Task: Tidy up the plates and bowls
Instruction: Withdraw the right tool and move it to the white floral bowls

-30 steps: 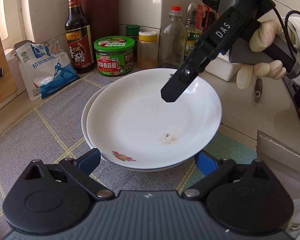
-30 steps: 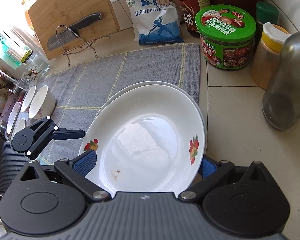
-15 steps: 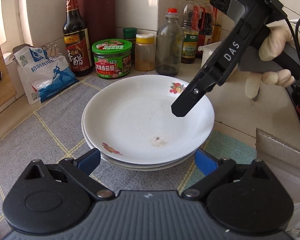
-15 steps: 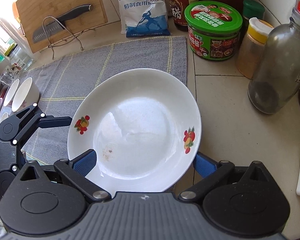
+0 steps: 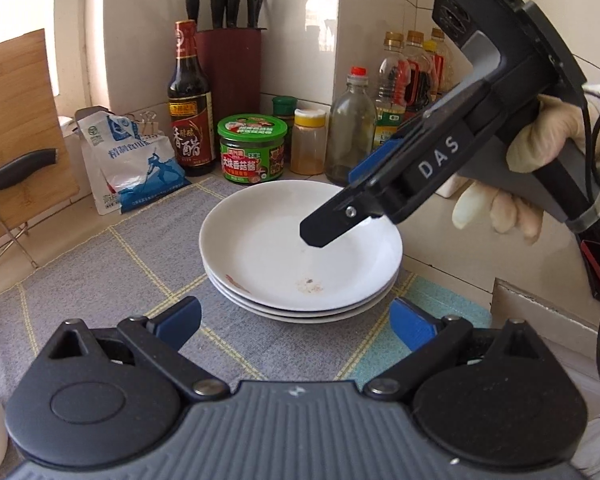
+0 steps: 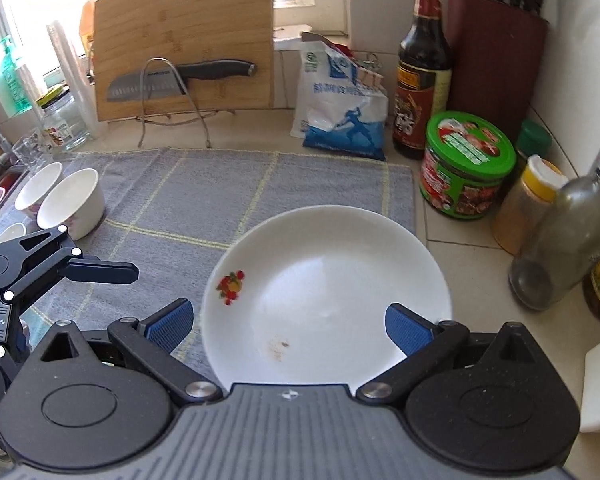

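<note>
A stack of three white plates (image 5: 300,256) with small fruit prints sits on the grey checked cloth (image 5: 100,272); it also shows in the right wrist view (image 6: 328,292). My left gripper (image 5: 296,324) is open and empty, just short of the stack's near rim. My right gripper (image 6: 288,326) is open and empty, raised above the stack; its black body (image 5: 420,176) hangs over the plates in the left wrist view. White bowls (image 6: 70,202) stand at the cloth's left edge.
Along the wall stand a green-lidded jar (image 5: 254,148), a dark vinegar bottle (image 5: 190,108), a yellow-capped spice jar (image 5: 309,140), a glass bottle (image 5: 350,128), a salt bag (image 5: 136,164) and a knife block (image 5: 230,64). A cutting board with a knife (image 6: 180,80) leans at the back left.
The top plate came down level onto the stack and is free of both grippers. Both grippers have pulled back and up from the plates.
</note>
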